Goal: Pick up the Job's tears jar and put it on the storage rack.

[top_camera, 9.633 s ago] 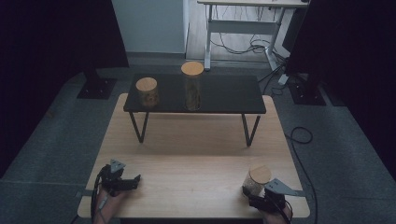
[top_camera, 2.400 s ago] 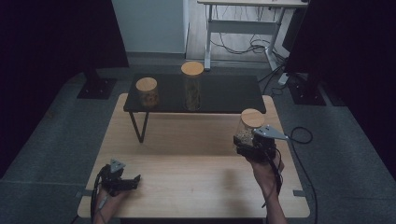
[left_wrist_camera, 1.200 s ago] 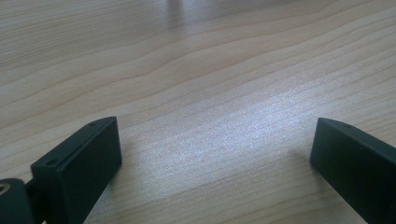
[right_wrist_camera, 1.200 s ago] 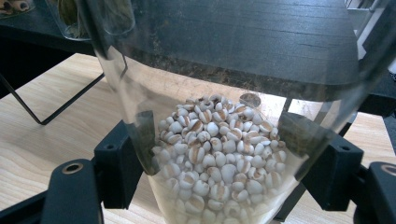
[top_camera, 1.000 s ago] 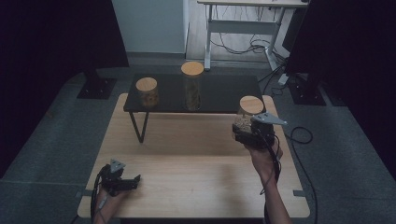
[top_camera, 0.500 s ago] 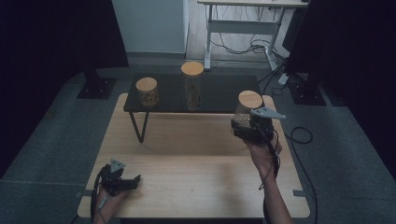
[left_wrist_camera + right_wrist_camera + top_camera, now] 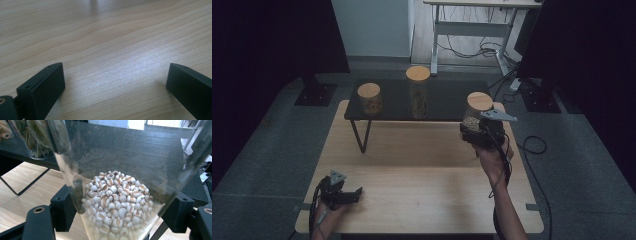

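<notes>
Risk note: left tool [image 7: 343, 192] is rested on the tabletop [image 7: 422, 170], jaws spread, nothing between. Right tool [image 7: 475, 134] is clamped on the grain jar [image 7: 117, 202], held aloft beside the black shelf [image 7: 447, 100]; slippage on smooth glass or a knock against the shelf edge is judged possible.

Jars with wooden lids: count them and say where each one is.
3. A short jar and a tall jar stand on the black shelf; the third jar is held in the right tongs near the shelf's right end.
</notes>
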